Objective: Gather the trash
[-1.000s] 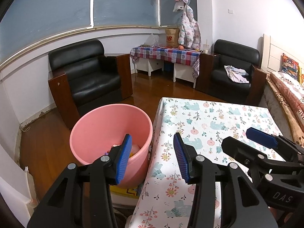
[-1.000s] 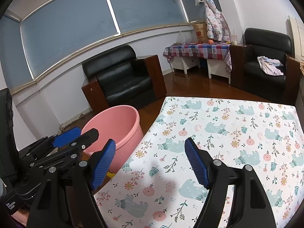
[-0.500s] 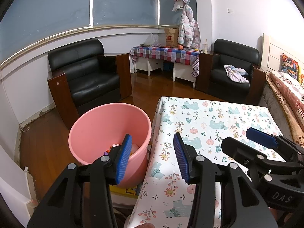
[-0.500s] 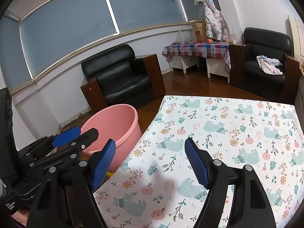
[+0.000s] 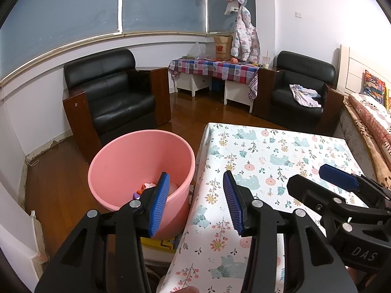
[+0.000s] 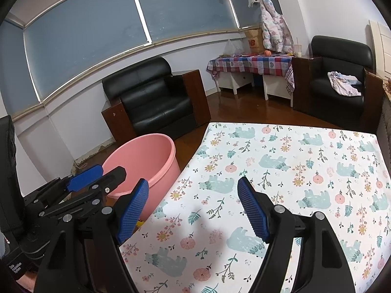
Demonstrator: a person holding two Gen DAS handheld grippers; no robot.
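Standing beside the table, the pink bucket holds trash; both jaws gape empty.

Bucket contents mostly hidden.

The pink bucket looks like smooth plastic with a soft shine. The tablecloth on the table is smooth, with printed bears and flowers, and is not shiny. The floor is brown wood, glossy enough to catch the light. The two armchairs have shiny black leather-like seats and brown wooden sides. The far table wears a checked cloth. The gripper pads are blue and ribbed, like rubber. The gripper arms are matt black plastic with small shiny metal screws.
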